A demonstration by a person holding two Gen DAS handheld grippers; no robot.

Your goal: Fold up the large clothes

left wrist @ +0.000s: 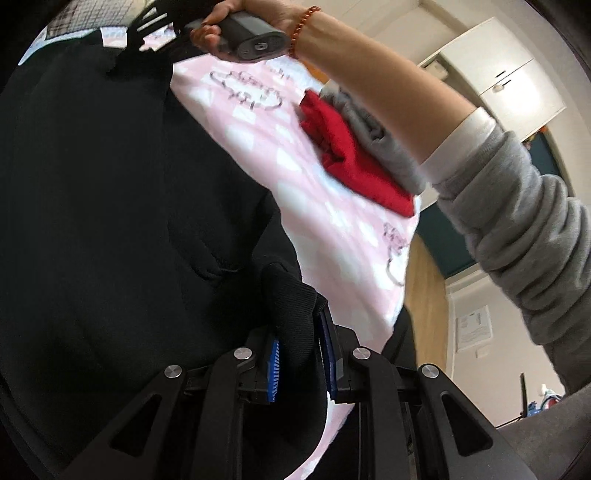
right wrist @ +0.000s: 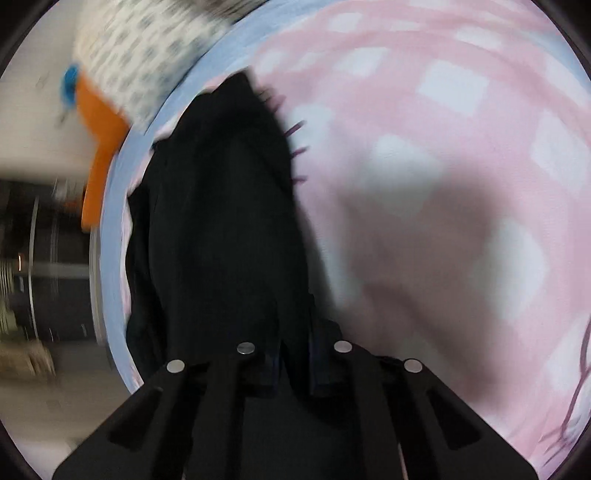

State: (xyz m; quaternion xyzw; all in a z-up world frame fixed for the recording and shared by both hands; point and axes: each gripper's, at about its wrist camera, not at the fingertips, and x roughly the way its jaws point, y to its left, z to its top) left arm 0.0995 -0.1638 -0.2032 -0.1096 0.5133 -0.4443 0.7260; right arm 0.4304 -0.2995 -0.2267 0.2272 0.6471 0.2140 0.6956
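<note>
Black fabric fills the left half of my left wrist view: the large black garment (left wrist: 110,206) lies spread over a pink-and-white checked bedsheet (left wrist: 332,229). At the bottom centre my left gripper (left wrist: 301,354) is clamped narrow on a ribbed edge of that garment, the cloth pinched between its blue pads (left wrist: 274,369). Right of centre a folded red cloth (left wrist: 351,158) and a grey cloth (left wrist: 373,129) rest on the sheet. At the upper edge my right hand (left wrist: 240,22), with a bead bracelet (left wrist: 303,29) at the wrist, carries my right gripper (right wrist: 295,365) over the garment's far end.

From the blurred right wrist view, an orange object (right wrist: 99,147) sits at the left, and my right gripper's jaws are closed on a fold of the black garment at bottom centre.
</note>
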